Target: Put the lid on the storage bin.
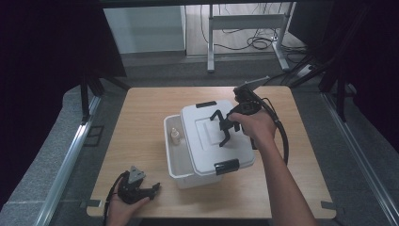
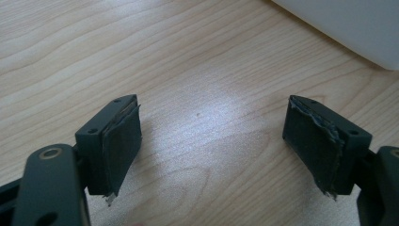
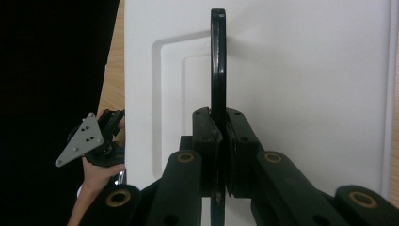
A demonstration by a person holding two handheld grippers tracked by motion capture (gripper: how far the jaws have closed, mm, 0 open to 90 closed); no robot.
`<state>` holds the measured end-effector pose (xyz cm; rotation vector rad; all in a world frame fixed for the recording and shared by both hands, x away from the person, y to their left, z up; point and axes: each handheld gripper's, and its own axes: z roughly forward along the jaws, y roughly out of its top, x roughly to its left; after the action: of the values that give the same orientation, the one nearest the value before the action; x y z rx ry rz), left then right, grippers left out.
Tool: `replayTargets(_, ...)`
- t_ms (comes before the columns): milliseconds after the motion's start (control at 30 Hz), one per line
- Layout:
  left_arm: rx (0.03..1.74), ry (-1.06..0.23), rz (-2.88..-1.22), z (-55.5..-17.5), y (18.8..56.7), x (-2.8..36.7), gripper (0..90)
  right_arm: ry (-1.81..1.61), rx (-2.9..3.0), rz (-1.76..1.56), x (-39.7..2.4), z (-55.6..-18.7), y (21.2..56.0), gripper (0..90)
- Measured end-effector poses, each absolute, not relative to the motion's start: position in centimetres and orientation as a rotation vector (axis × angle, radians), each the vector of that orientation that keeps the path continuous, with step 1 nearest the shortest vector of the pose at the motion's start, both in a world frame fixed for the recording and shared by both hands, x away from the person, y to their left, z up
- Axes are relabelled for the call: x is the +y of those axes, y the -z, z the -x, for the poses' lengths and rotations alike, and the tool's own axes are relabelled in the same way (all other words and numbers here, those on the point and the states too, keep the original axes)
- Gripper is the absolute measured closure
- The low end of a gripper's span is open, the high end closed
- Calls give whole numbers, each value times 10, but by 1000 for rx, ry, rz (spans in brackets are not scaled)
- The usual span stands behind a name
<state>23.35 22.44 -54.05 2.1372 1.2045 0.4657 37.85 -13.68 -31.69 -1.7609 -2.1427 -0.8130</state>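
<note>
Lid [image 1: 214, 136] askew over white bin [image 1: 175, 165], carried by black handle [image 3: 218, 61] pinched in right tool [image 3: 219, 136] — left tool [image 2: 214, 141] wide, empty, parked on surface [image 1: 141, 122].

A pale wooden surface [image 1: 141, 122] spreads beneath the left hand-held gripper [image 1: 154, 188] and the right hand-held gripper [image 1: 225, 128]. Beyond the right hand-held gripper lies grey carpeted floor [image 1: 155, 70], where a white table frame [image 1: 210, 42] stands among loose black cables [image 1: 256, 43]. Dark curtains [image 1: 47, 70] hang to either side. A metal rail [image 1: 70, 157] runs along the floor outward of the left hand-held gripper.
</note>
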Motion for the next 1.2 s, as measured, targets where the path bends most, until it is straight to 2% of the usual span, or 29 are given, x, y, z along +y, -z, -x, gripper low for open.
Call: replayTargets(1200, 1186, -447, -2144, -235, 541, 222, 197, 756, -2113, 1779, -75, -389, 337, 848)
